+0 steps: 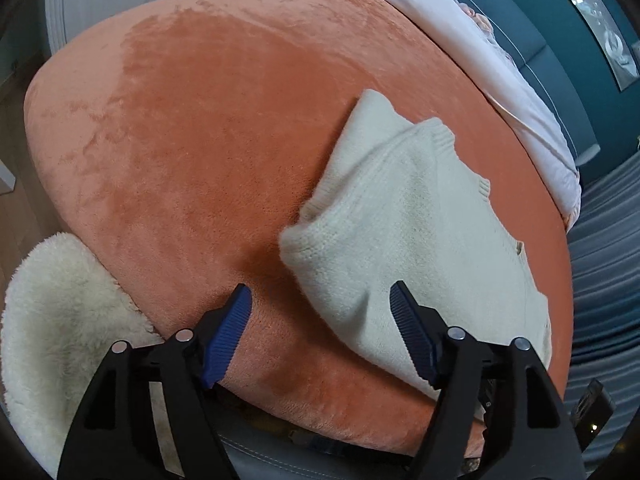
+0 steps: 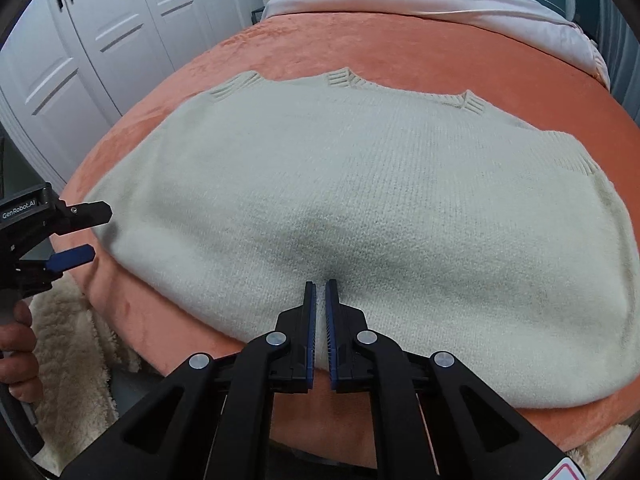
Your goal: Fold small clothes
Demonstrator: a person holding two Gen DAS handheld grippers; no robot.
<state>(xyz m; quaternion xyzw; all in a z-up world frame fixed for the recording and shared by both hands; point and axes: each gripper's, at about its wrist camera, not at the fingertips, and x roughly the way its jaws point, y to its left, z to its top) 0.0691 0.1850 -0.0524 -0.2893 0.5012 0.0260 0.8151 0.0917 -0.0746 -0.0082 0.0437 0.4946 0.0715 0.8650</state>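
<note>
A cream knit sweater (image 2: 360,200) lies folded flat on an orange plush blanket (image 2: 400,48). In the left wrist view the sweater (image 1: 412,220) lies to the right. My left gripper (image 1: 320,300) is open and empty, just above the sweater's near left corner; it also shows at the left edge of the right wrist view (image 2: 92,234). My right gripper (image 2: 321,286) is shut on the sweater's near edge, with a sliver of knit between its blue pads (image 2: 310,320).
A white fluffy rug (image 1: 60,320) lies below the bed's near edge. A pale pink duvet (image 2: 420,0) is bunched at the far end of the bed. White wardrobe doors (image 2: 100,40) stand to the left. A teal wall (image 1: 580,60) is behind the bed.
</note>
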